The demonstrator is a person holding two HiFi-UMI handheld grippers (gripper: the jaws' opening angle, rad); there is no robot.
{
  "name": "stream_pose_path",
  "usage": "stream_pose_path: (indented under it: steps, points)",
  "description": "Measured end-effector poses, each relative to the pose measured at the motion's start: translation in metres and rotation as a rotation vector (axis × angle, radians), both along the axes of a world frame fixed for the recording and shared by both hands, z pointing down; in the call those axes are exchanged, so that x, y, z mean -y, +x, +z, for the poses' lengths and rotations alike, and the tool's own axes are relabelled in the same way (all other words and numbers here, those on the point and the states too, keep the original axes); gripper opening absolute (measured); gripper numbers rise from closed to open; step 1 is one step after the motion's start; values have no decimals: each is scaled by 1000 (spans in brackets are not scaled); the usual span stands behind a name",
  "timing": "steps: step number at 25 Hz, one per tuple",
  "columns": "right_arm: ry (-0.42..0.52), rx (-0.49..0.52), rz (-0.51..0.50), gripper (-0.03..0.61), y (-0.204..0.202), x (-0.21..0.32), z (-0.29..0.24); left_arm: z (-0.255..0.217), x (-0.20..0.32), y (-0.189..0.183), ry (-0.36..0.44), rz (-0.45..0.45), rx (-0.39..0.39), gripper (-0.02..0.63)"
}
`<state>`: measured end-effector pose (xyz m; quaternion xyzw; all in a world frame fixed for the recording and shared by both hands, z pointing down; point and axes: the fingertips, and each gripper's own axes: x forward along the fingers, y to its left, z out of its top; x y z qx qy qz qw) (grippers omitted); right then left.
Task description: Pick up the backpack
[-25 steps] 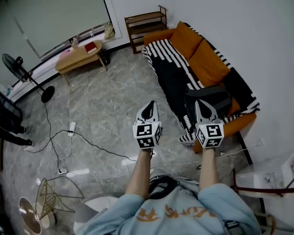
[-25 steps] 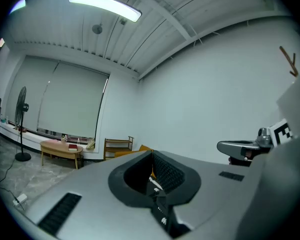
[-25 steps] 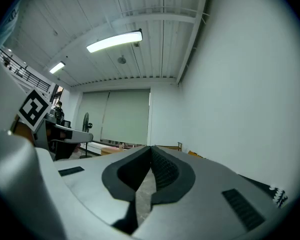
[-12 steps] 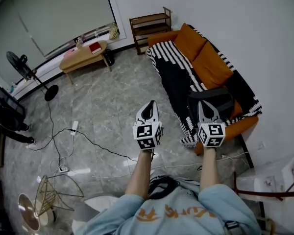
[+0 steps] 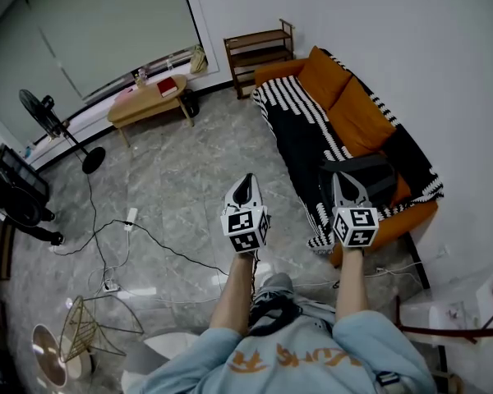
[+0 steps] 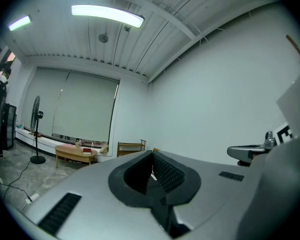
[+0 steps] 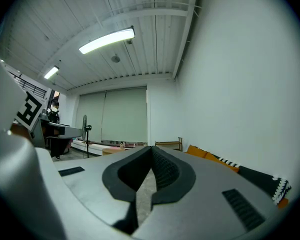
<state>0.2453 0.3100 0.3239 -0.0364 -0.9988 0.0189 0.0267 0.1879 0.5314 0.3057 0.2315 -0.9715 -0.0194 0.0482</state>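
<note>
Backpack [image 5: 376,173] lies at the near end of the sofa [image 5: 357,121], on the striped blanket [image 5: 300,134]. Left gripper [image 5: 246,183] and right gripper [image 5: 343,180] are level over the floor, both empty, jaws pressed together.

Sofa [image 5: 355,115] w/ blanket [image 5: 297,134], backpack [image 5: 380,177] atop
</note>
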Motion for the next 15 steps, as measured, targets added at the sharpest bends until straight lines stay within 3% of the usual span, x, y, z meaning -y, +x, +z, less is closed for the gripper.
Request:
stream_pose_path:
  steps: [6,15]
  points:
    - [-14,6,30,-9,-10,17,-3,0,12,-16,4,30,4,21]
    - [-46,-7,101,-8,-42,65,14,12,71,-58,34,169,5,21]
